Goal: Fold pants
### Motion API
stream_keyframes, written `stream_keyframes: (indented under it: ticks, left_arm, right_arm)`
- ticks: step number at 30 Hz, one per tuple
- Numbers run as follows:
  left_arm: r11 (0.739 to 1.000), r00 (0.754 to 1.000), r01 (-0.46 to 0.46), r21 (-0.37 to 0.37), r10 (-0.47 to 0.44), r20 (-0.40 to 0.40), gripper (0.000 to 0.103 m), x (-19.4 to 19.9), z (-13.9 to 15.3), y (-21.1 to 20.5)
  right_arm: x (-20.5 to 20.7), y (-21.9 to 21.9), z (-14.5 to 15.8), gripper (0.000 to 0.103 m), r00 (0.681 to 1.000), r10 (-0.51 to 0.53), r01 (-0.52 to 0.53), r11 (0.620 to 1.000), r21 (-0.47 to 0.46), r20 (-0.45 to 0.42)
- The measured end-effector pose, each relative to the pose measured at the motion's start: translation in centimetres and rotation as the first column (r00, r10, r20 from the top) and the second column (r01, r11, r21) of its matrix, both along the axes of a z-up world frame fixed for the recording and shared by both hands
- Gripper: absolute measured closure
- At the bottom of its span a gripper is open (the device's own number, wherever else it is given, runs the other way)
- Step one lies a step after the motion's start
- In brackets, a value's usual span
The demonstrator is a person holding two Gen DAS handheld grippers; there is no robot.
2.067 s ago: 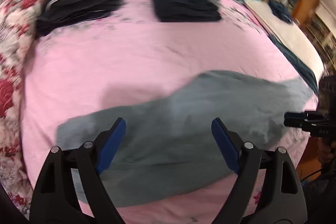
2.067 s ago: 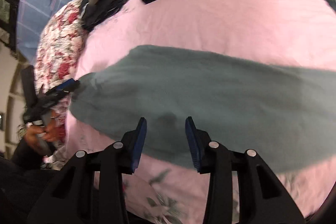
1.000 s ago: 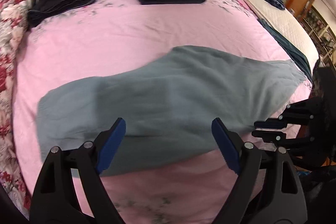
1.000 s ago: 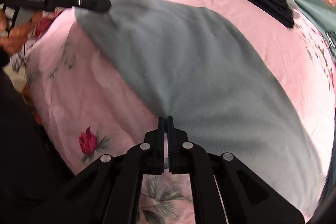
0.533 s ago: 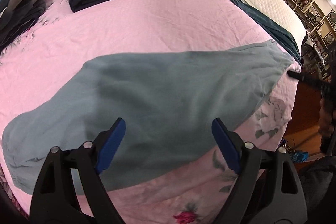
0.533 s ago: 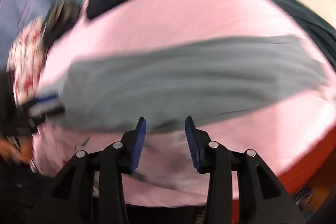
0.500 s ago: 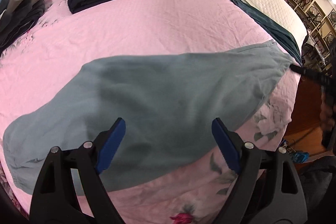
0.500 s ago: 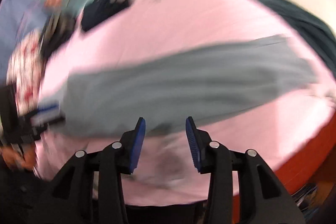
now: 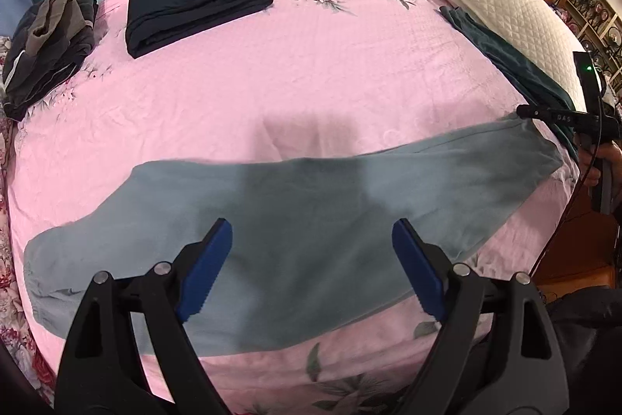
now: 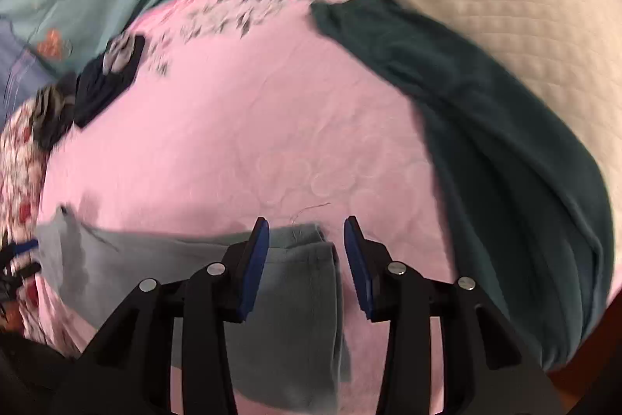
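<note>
Left gripper: tilted steeply downward, jaws spread wide, nothing between the blue pads. Right gripper: also angled steeply down, jaws partly apart and closing, pads not pressing on anything. Right hand wrapped around its handle.

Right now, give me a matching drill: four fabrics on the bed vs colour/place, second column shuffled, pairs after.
Things:
1. pants
2. folded stack
3. quilted pad
4. sheet

Descriptions:
A. cream, far right edge of the bed
B. pink with flowers, under everything
C. grey-green, spread flat nearest the left gripper
D. black, far side of the bed

Pairs: 1-C, 2-D, 3-A, 4-B
</note>
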State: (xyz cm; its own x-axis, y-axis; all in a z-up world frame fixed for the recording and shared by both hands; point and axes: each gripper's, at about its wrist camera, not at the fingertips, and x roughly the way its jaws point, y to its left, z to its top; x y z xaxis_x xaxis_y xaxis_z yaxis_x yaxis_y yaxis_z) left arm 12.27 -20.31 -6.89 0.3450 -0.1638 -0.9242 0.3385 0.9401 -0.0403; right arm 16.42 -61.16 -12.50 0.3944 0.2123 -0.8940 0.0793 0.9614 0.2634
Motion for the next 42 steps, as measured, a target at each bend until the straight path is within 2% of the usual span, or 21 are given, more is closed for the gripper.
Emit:
stream_keyframes:
  ticks: [1, 5, 8, 9, 11, 12, 14, 15, 19, 22, 23, 25, 27, 28, 32, 33, 34, 36, 38, 42]
  left_arm:
    - [1.0, 1.0, -0.002, 0.008, 0.002, 0.001, 0.017, 0.0, 0.1, -0.6]
    - [1.0, 1.0, -0.013, 0.018, 0.013, 0.006, 0.017, 0.4, 0.1, -2.1]
    - [1.0, 1.0, -0.006, 0.022, 0.006, -0.005, 0.017, 0.8, -0.1, -3.2]
    - [1.0, 1.0, 0.005, 0.027, -0.005, 0.001, 0.017, 0.8, 0.0, -3.6]
    - [0.999, 1.0, 0.016, 0.028, -0.016, 0.008, 0.017, 1.0, 0.1, -4.3]
    - [0.999, 1.0, 0.02, 0.027, -0.02, 0.006, 0.017, 1.1, 0.1, -4.5]
    - [0.999, 1.0, 0.028, 0.024, -0.028, -0.002, 0.017, 1.3, -0.1, -5.0]
    - [0.999, 0.999, 0.033, 0.023, -0.033, -0.007, 0.017, 1.4, -0.2, -5.3]
    - [0.997, 0.997, 0.073, 0.018, -0.072, -0.028, 0.017, 1.7, -0.8, -6.6]
    - [0.993, 0.993, 0.112, 0.029, -0.111, -0.028, 0.017, 1.8, -0.8, -7.7]
    - [0.992, 0.992, 0.122, 0.031, -0.121, -0.024, 0.017, 1.7, -0.7, -8.1]
    - [0.989, 0.99, 0.141, 0.034, -0.141, -0.016, 0.017, 1.6, -0.4, -8.6]
    - [0.987, 0.988, 0.153, 0.042, -0.153, -0.007, 0.017, 1.5, -0.1, -8.8]
    - [0.987, 0.988, 0.157, 0.045, -0.157, 0.0, 0.017, 1.4, 0.1, -8.8]
    - [0.987, 0.989, 0.15, 0.051, -0.15, 0.012, 0.017, 1.3, 0.5, -8.0]
    - [0.988, 0.989, 0.143, 0.051, -0.144, 0.014, 0.017, 1.3, 0.5, -7.7]
    - [0.99, 0.991, 0.135, 0.048, -0.135, 0.013, 0.017, 1.4, 0.6, -7.3]
    - [0.991, 0.992, 0.123, 0.043, -0.124, 0.013, 0.017, 1.5, 0.6, -6.7]
    - [0.993, 0.993, 0.113, 0.04, -0.114, 0.017, 0.017, 1.5, 0.7, -6.1]
    - [0.994, 0.994, 0.103, 0.031, -0.104, 0.03, 0.017, 1.4, 1.0, -4.8]
  right_arm:
    - [0.4, 0.5, -0.5, 0.086, 0.999, 0.037, -0.037, 0.999, -0.014, -0.014]
    - [0.9, 1.2, -0.8, 0.091, 0.989, 0.143, -0.145, 0.986, -0.086, -0.028]
    - [0.9, -0.9, -1.1, 0.091, 1.0, 0.027, -0.027, 0.999, -0.037, -0.014]
    - [0.6, -1.8, -1.1, 0.088, 1.0, -0.016, 0.016, 1.0, 0.016, -0.009]
    - [-0.7, -3.2, -0.6, 0.071, 0.997, -0.082, 0.082, 0.986, 0.142, -0.003]
    - [-1.8, -4.2, -0.1, 0.056, 0.991, -0.134, 0.131, 0.969, 0.212, -0.002]
    - [-4.7, -6.0, 1.0, 0.055, 0.97, -0.241, 0.222, 0.926, 0.306, 0.027]
    - [-5.9, -6.5, 1.3, 0.055, 0.964, -0.263, 0.24, 0.913, 0.329, 0.027]
    - [-10.9, -6.2, 1.3, 0.055, 0.961, -0.276, 0.25, 0.89, 0.382, 0.015]
    - [-12.6, -4.3, -0.4, 0.055, 0.966, -0.258, 0.247, 0.907, 0.342, -0.014]
    - [-12.9, -3.8, -0.5, 0.055, 0.965, -0.261, 0.244, 0.916, 0.32, 0.01]
    - [-12.5, -3.0, -0.5, 0.053, 0.963, -0.265, 0.244, 0.931, 0.273, 0.043]
    - [-12.4, -2.6, -0.5, 0.054, 0.962, -0.266, 0.237, 0.93, 0.279, 0.069]
    - [-12.2, -2.4, -0.6, 0.054, 0.961, -0.267, 0.237, 0.928, 0.286, 0.069]
    - [-10.8, -1.7, -1.3, 0.056, 0.962, -0.268, 0.252, 0.943, 0.216, 0.051]
    - [-10.3, -1.8, -1.3, 0.059, 0.961, -0.27, 0.25, 0.943, 0.219, 0.063]
    - [-10.2, -1.7, -1.3, 0.071, 0.962, -0.267, 0.249, 0.945, 0.211, 0.061]
    - [-9.8, -1.4, -1.6, 0.079, 0.97, -0.243, 0.232, 0.949, 0.213, 0.027]
    - [-9.7, -0.8, -1.5, 0.088, 0.975, -0.22, 0.211, 0.963, 0.167, 0.038]
    - [-9.6, -0.2, -0.7, 0.091, 0.969, -0.24, 0.232, 0.963, 0.139, 0.049]
